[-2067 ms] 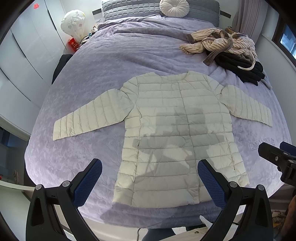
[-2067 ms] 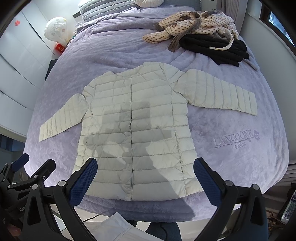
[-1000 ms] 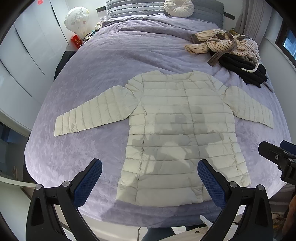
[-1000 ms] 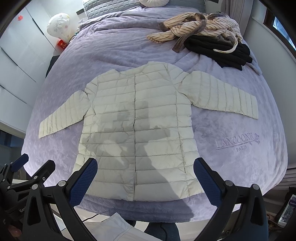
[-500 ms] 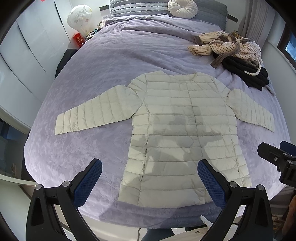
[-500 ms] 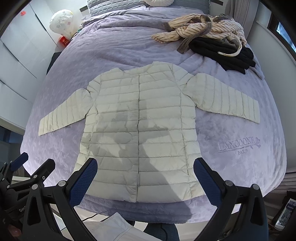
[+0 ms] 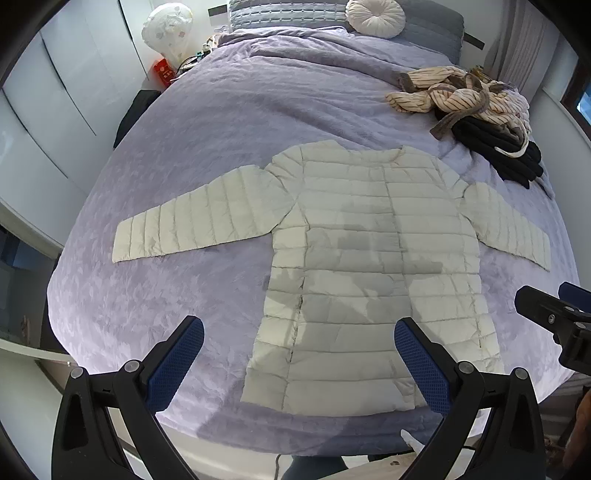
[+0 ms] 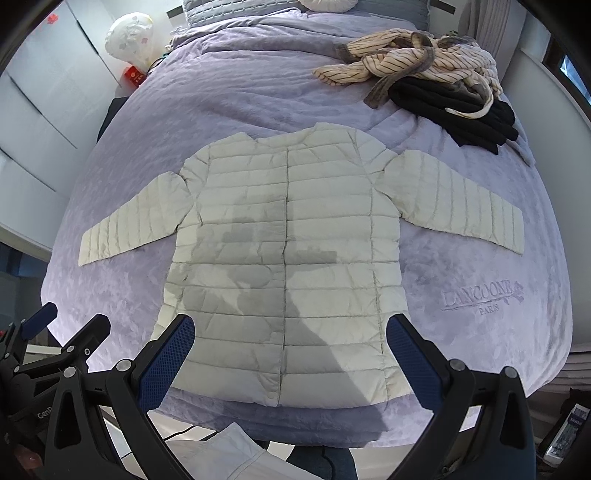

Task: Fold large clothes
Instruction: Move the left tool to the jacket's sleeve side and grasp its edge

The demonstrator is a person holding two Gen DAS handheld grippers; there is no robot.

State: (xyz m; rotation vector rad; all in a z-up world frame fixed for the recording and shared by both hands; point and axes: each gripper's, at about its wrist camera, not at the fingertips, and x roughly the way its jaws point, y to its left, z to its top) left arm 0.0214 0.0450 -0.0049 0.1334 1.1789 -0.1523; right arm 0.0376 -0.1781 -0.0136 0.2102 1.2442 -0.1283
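Observation:
A cream quilted puffer jacket (image 7: 369,266) lies flat, front up, on the lavender bedspread (image 7: 229,122), both sleeves spread out sideways. It also shows in the right wrist view (image 8: 288,258). My left gripper (image 7: 299,354) hangs open and empty above the jacket's hem, left of its middle. My right gripper (image 8: 291,350) is open and empty above the hem's middle. The right gripper shows at the right edge of the left wrist view (image 7: 554,317); the left gripper shows at the left edge of the right wrist view (image 8: 51,354).
A pile of striped beige and black clothes (image 7: 476,110) lies at the bed's far right, also in the right wrist view (image 8: 436,74). A round white cushion (image 7: 375,13) sits at the headboard. White wardrobe doors (image 7: 55,92) stand left. The bed's near edge (image 7: 295,435) is below the grippers.
Both grippers have drifted slightly left and a little closer to the bed, so the jacket sits further right in view. The jacket has not moved. Both stay open.

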